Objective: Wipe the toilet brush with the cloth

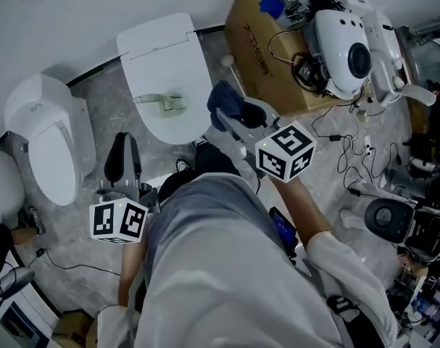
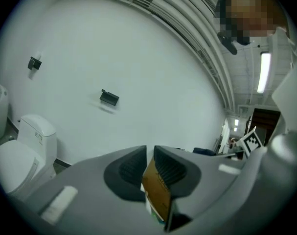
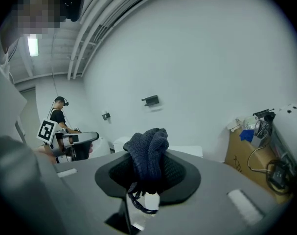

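A pale green toilet brush (image 1: 163, 104) lies on the closed lid of the white toilet (image 1: 169, 56) ahead of me. My right gripper (image 1: 230, 112) hangs just right of that lid, shut on a bunched dark blue cloth (image 1: 223, 98). In the right gripper view the cloth (image 3: 148, 151) bulges up between the black pads (image 3: 175, 173), and a loose thread dangles below it. My left gripper (image 1: 122, 154) is lower left, above the floor between the two toilets. Its jaws are shut with nothing held (image 2: 149, 166); a brown box shows through the slit.
A second white toilet (image 1: 49, 140) stands at the left. At the right are a cardboard box (image 1: 263, 56) and a white machine (image 1: 346, 46), with cables (image 1: 350, 154) across the floor. A person in a headset (image 3: 60, 112) stands far left along the white wall.
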`<state>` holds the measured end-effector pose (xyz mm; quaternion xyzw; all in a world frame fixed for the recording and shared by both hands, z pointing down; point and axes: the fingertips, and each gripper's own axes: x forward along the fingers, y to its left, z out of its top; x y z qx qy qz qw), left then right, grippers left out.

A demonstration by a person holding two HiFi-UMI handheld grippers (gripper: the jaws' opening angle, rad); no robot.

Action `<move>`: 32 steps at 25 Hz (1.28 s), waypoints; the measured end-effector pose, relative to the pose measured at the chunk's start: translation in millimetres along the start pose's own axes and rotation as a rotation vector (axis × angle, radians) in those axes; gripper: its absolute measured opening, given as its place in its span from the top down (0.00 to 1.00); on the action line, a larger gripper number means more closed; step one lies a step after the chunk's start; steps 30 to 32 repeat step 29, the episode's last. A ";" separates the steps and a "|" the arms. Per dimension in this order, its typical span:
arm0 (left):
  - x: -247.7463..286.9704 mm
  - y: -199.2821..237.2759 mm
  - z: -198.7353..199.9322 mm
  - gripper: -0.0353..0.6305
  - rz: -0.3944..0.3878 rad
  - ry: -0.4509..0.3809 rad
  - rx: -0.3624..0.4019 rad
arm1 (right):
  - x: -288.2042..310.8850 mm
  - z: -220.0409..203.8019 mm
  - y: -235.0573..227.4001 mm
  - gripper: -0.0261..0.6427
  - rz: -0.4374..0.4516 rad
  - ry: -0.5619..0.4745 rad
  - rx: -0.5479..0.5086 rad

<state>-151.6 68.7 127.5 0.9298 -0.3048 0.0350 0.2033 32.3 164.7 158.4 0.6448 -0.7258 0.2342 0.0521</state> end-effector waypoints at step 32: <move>-6.7 5.5 19.6 0.95 0.035 -0.029 0.107 | -36.2 2.2 -1.9 0.80 -0.130 -0.005 -0.018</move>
